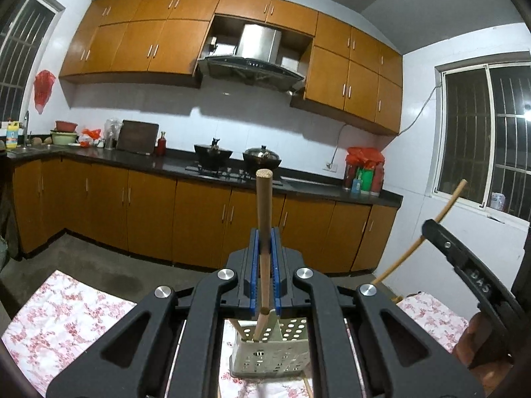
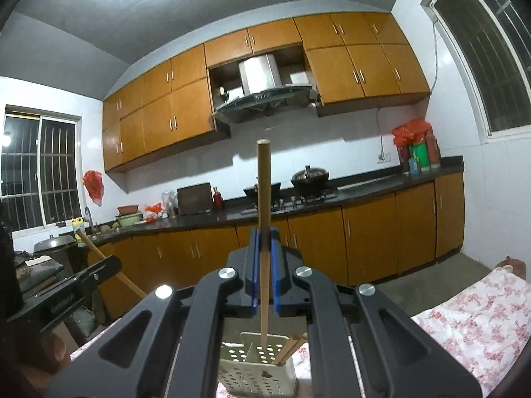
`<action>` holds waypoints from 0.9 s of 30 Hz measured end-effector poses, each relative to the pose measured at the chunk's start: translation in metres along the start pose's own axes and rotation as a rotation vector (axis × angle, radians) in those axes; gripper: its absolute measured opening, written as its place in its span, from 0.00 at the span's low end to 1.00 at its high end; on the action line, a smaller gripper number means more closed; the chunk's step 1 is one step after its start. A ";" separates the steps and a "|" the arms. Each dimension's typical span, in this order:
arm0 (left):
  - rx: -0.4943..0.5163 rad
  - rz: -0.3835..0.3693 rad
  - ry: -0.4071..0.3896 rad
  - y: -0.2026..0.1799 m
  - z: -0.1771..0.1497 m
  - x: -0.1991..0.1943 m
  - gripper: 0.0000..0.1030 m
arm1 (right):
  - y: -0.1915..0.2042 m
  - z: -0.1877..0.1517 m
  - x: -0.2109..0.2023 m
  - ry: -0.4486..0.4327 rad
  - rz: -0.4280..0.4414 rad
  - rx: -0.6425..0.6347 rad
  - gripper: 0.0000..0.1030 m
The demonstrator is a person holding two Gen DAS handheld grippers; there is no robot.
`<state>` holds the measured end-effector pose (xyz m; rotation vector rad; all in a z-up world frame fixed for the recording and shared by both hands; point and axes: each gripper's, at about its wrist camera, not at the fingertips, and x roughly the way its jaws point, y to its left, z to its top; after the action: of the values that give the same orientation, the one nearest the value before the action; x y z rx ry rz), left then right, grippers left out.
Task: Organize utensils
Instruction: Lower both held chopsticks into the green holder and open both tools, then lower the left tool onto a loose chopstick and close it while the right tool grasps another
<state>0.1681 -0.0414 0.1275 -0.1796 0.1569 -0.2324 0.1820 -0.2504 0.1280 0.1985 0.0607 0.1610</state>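
The left gripper (image 1: 264, 242) has its blue pads pinched on a wooden chopstick (image 1: 264, 205) that stands nearly upright, its lower end at 6 o'clock over a pale perforated holder (image 1: 275, 355). The right gripper (image 2: 264, 242) likewise clamps a second chopstick (image 2: 264, 199), its tip over the same holder, where more sticks lean at the right side. The holder sits on a tablecloth (image 1: 63, 321) with pink flowers. Beyond, orange cabinets (image 1: 132, 46) line a white tiled wall above a dark counter (image 1: 172, 164), with two pots (image 1: 212, 154) on the stove at 12 o'clock.
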 end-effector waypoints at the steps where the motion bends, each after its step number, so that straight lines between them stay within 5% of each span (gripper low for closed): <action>1: -0.001 -0.001 0.008 0.001 -0.003 0.003 0.07 | 0.000 -0.005 0.006 0.020 -0.007 -0.007 0.08; 13: -0.042 -0.024 0.093 0.011 -0.017 0.013 0.10 | -0.001 -0.022 0.015 0.123 -0.026 0.008 0.23; 17: -0.050 -0.022 0.074 0.011 -0.012 0.006 0.31 | -0.007 -0.018 0.001 0.116 -0.051 0.012 0.32; 22: -0.060 -0.019 0.055 0.015 -0.005 -0.007 0.31 | -0.022 -0.020 -0.018 0.144 -0.113 0.005 0.33; 27: -0.052 0.039 0.058 0.030 -0.012 -0.029 0.37 | -0.054 -0.047 -0.027 0.270 -0.207 0.013 0.34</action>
<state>0.1443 -0.0076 0.1139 -0.2210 0.2240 -0.1949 0.1604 -0.2986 0.0723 0.1811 0.3495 -0.0198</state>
